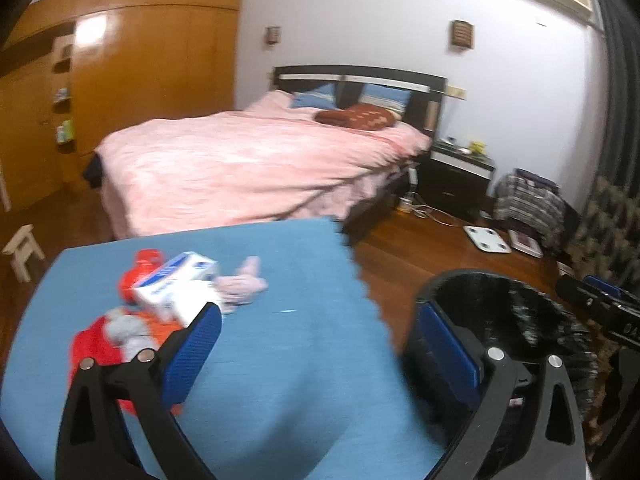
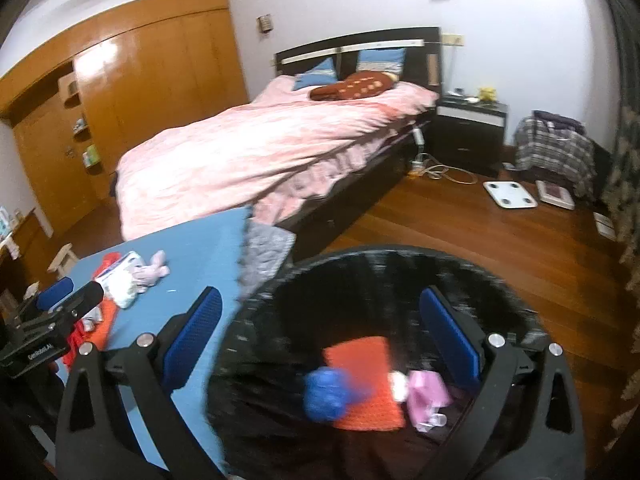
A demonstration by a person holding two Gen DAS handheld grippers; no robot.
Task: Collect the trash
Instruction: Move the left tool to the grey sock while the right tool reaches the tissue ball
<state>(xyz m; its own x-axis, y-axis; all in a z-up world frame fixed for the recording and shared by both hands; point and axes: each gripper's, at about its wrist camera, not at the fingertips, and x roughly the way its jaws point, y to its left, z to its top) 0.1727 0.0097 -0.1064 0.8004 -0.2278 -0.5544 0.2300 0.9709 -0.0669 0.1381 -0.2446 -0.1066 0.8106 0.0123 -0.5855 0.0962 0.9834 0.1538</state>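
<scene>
Right gripper hangs over the bin, jaws wide with nothing between the pads; below it inside the bin lie an orange cloth, a blurred blue ball and a pink wrapper. Left gripper is left of the bin, over the blue counter, jaws likewise wide and empty. Further left of the bin, on the counter, the remaining trash sits in a loose pile: a white carton leaning on a red bottle, a pink crumpled piece just beside it, and grey scraps on red packaging. The carton looks light and thin-walled, likely to crush, so a hold across its narrow sides seems best; the crumpled pieces look soft and weightless and should pinch anywhere; the red packaging may be slippery. Beyond the counter and bin stands the bed, with the nightstand past it.
</scene>
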